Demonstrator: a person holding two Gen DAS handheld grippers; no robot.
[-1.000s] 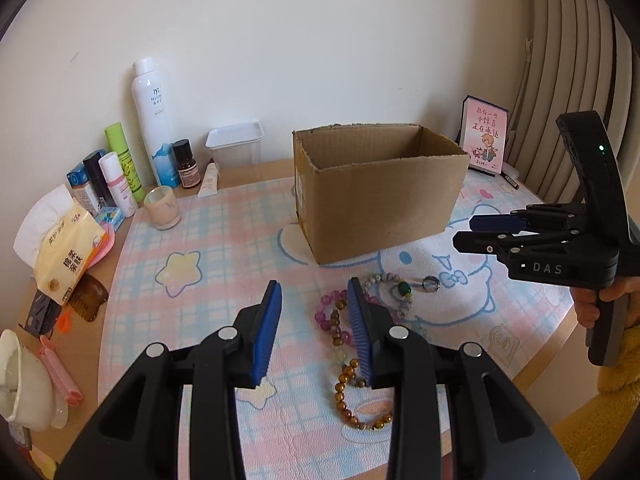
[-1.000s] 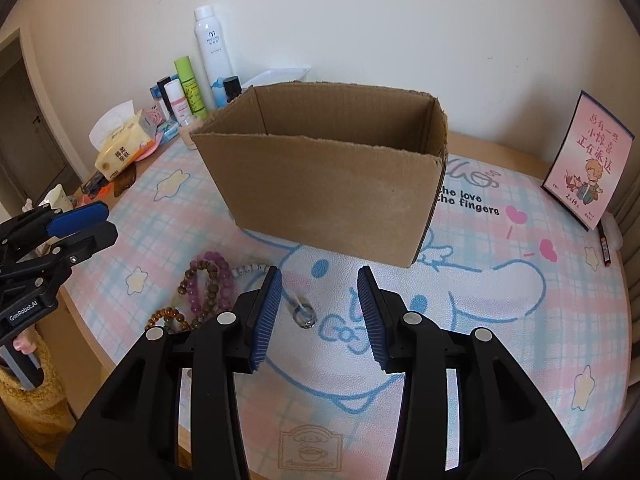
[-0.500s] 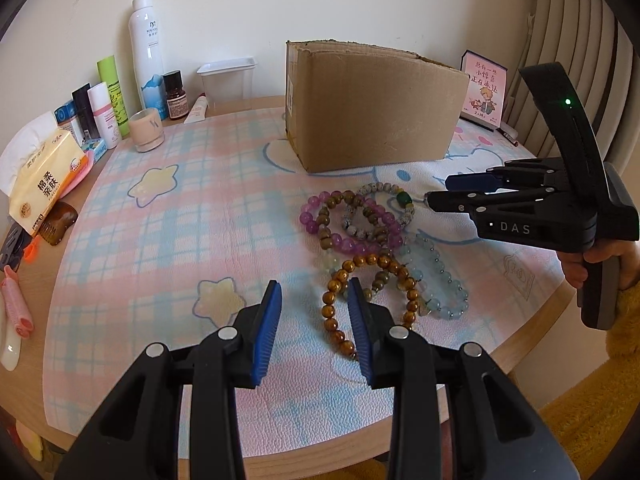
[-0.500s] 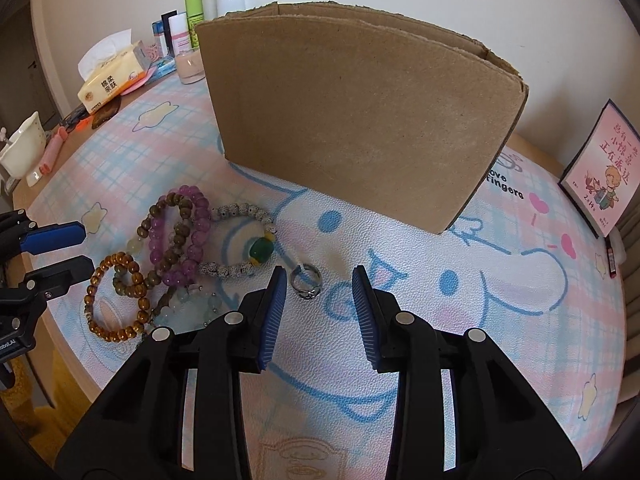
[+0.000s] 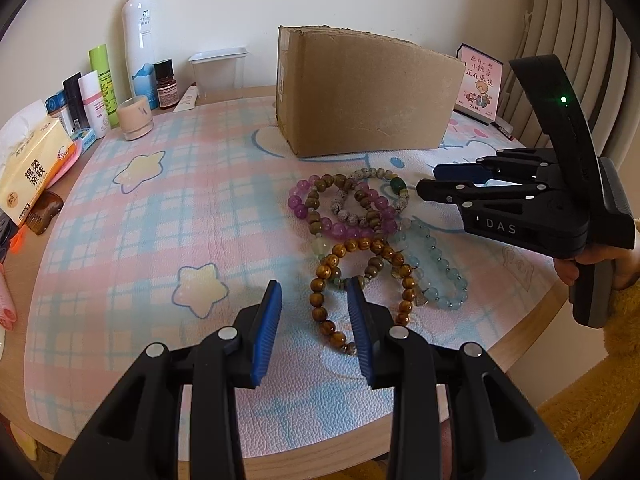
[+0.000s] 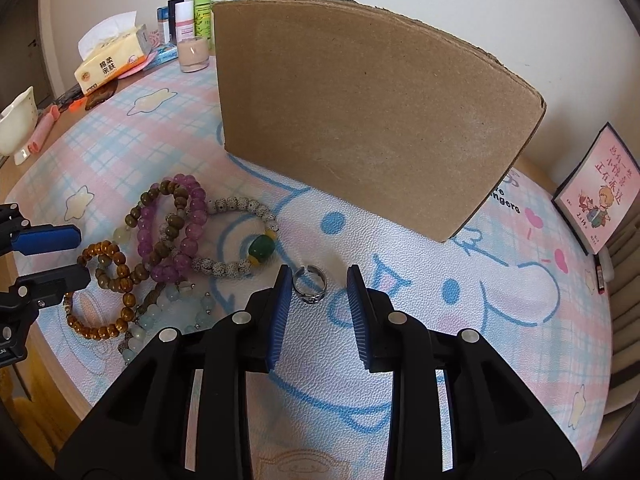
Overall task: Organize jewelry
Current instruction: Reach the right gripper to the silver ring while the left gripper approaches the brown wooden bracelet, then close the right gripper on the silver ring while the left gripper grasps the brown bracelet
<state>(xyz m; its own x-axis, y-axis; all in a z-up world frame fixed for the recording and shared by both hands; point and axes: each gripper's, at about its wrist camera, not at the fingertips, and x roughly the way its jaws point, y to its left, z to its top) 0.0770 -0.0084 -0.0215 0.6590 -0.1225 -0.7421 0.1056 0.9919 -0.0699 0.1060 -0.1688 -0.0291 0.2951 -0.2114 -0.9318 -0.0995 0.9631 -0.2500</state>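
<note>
Two hand-held grippers hover low over a round tabletop (image 5: 132, 216) covered with a pink and blue checked cartoon mat. The task is sorting jewelry, and both grippers appear lined up for a pick.

In the right wrist view, the right gripper (image 6: 318, 292) sits at lower center, its blue pads spread wide on either side of a small silver ring (image 6: 309, 283). The ring lies flat on the mat, closer to the left pad, not yet pinched. This placement suggests the ring is the right gripper's target.

In the left wrist view, the left gripper (image 5: 314, 304) is also spread, empty, at lower center. Its pads frame the near end of an amber bead bracelet (image 5: 362, 280), which looks like its target.

That bracelet belongs to a tangled heap at the middle of the frame: a purple bead bracelet (image 5: 340, 216), a speckled white bracelet with a green bead (image 5: 376, 196) and a pale blue bracelet (image 5: 434, 268). They overlap, so lifting one may drag the others.

A cardboard box (image 5: 368, 96) stands just behind the heap, upper center, probably where the jewelry goes. Its tall wall faces both grippers and must be cleared from above.

Bottles (image 5: 138, 44), a small jar (image 5: 135, 118) and a tissue pack (image 5: 30, 168) line the left edge, well apart from the jewelry. A picture card (image 5: 479, 88) stands at upper right.
</note>
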